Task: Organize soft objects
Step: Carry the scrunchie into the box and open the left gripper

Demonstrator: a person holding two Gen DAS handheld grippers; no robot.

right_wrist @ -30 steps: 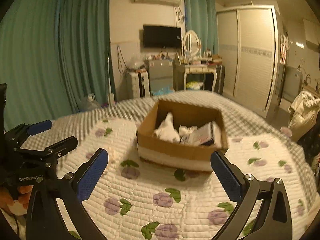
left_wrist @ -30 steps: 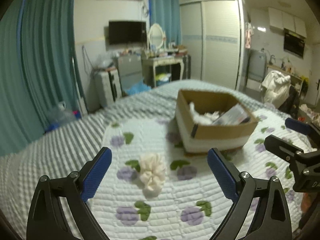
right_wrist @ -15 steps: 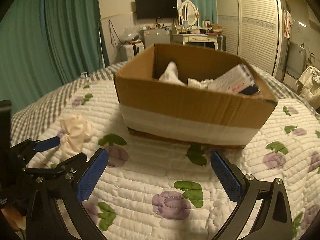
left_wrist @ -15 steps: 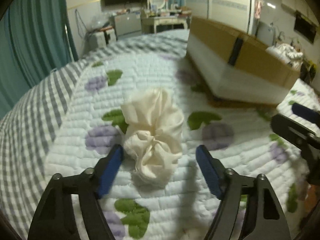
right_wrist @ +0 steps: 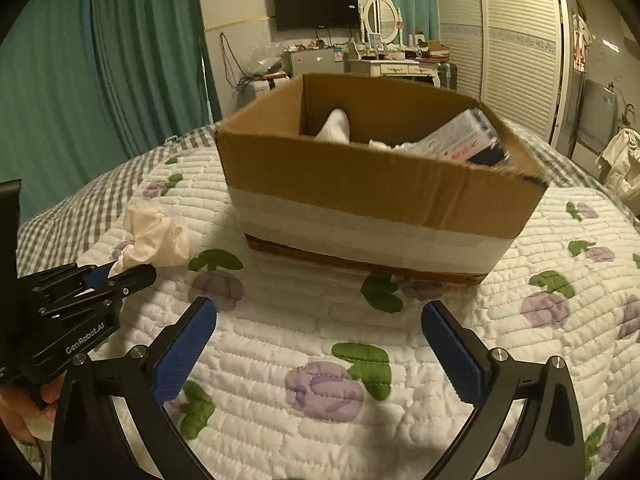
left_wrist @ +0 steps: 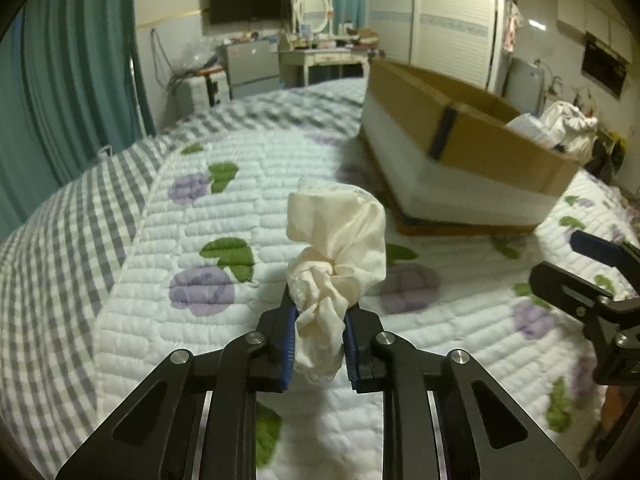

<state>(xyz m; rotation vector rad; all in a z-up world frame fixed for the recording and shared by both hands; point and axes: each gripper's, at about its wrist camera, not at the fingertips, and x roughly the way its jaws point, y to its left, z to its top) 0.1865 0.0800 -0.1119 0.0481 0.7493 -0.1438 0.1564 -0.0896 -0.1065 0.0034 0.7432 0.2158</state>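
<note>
A crumpled cream cloth (left_wrist: 336, 248) is pinched between the blue pads of my left gripper (left_wrist: 319, 320), which is shut on its lower end just above the quilt. The cloth also shows in the right wrist view (right_wrist: 154, 236), held by the left gripper (right_wrist: 116, 274). A cardboard box (right_wrist: 380, 184) with a white band stands on the bed ahead; white cloth (right_wrist: 334, 126) and a printed packet (right_wrist: 460, 140) lie inside. In the left wrist view the box (left_wrist: 460, 144) is to the upper right. My right gripper (right_wrist: 318, 344) is open and empty, low in front of the box.
The bed has a white quilt (right_wrist: 320, 380) with purple flowers over a grey checked sheet (left_wrist: 60, 220). Teal curtains (right_wrist: 120, 60) hang at left. A dressing table (right_wrist: 396, 66), TV and wardrobe stand behind the bed. The right gripper (left_wrist: 592, 276) shows at right in the left wrist view.
My left gripper closed on the cream cloth, which lay between its open jaws before, and raised it a little. The right gripper moved slightly closer to the box.
</note>
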